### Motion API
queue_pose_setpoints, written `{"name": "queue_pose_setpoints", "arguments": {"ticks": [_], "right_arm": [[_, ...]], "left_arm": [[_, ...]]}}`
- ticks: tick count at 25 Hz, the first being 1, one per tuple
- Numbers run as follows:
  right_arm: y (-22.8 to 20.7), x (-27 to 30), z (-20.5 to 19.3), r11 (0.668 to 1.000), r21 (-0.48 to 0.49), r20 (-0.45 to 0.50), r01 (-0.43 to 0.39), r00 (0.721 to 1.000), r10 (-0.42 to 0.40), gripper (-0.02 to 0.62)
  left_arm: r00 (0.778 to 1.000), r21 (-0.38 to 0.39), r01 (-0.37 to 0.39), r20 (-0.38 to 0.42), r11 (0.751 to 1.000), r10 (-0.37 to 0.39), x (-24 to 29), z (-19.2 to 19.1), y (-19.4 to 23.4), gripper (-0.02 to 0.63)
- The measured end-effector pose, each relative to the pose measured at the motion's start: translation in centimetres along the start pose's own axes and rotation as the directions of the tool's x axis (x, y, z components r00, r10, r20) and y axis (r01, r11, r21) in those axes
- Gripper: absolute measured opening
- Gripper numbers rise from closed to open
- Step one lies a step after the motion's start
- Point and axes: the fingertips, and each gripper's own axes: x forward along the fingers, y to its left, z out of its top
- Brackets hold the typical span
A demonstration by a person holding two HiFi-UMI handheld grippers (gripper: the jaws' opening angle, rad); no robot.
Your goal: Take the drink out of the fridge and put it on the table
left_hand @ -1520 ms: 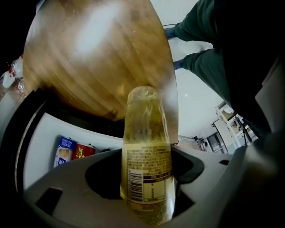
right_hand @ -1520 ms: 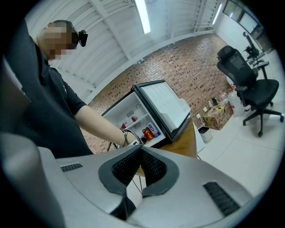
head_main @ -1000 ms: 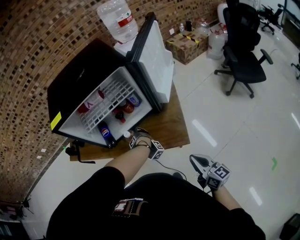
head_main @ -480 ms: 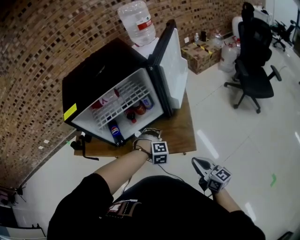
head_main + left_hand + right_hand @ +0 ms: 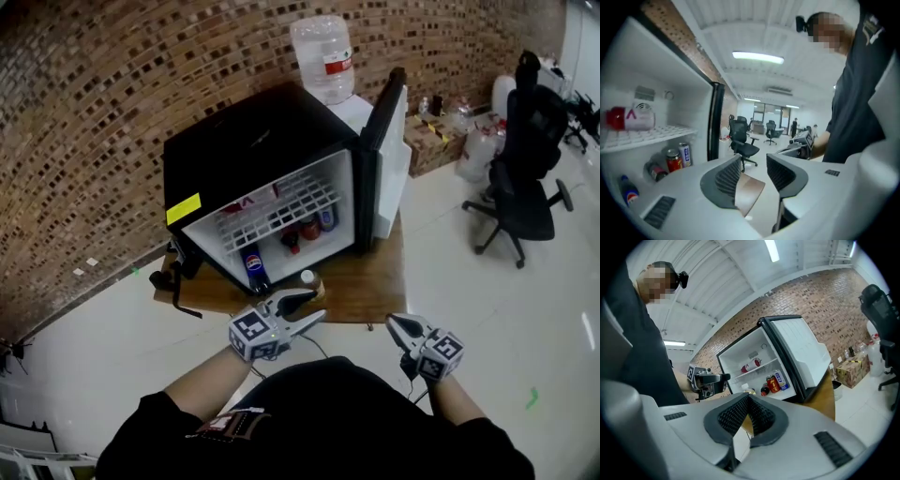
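A small black fridge (image 5: 253, 150) stands open on a wooden table (image 5: 361, 286). A drink bottle (image 5: 310, 281) with a white cap stands upright on the table just in front of the fridge; in the right gripper view the bottle (image 5: 746, 390) shows too. My left gripper (image 5: 311, 307) hovers just short of it, clear of the bottle; its jaws are closing and the left gripper (image 5: 754, 161) has nothing between them. My right gripper (image 5: 391, 322) hangs off the table's near edge, and the right gripper (image 5: 748, 399) has its tips together and is empty.
Inside the fridge are a Pepsi bottle (image 5: 252, 267), a red can (image 5: 308, 229), a blue can (image 5: 325, 218) and a red-white bottle (image 5: 246, 204) on the wire shelf. The fridge door (image 5: 386, 155) swings out to the right. A water jug (image 5: 323, 58) and an office chair (image 5: 525, 178) stand behind.
My left gripper has drawn back from the fridge's front toward me and let go of the white-capped bottle, which now stands alone on the table. The right gripper has barely moved.
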Motion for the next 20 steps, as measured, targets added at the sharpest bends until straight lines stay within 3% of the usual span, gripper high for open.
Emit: {"name": "queue_pose_setpoints", "arguments": {"ticks": [4,8,14,20], "right_arm": [[1.1,3.6,0.2,0.999,-0.052,-0.047,0.014,0.999,-0.017,0.003],[3.5,6.7,1.0,0.999,-0.045,-0.061,0.000,0.998,-0.003,0.003],[6.1,8.7,-0.4,0.996,-0.042,-0.108,-0.076,0.992,0.071,0.003],[9.7,10.7,-4.0,0.989,-0.037,-0.153,-0.144,0.979,0.137,0.003]], "left_arm": [[0.989,-0.183,-0.027,0.139,0.983,0.053,-6.5,-1.4,2.7,0.114],[0.980,-0.268,-0.050,0.170,0.962,0.099,-11.1,-3.2,4.3,0.002],[0.970,-0.310,-0.110,0.175,0.944,0.171,-15.5,-4.1,3.5,0.002],[0.945,-0.303,-0.119,0.258,0.945,0.202,-20.5,-5.2,1.3,0.000]]}}
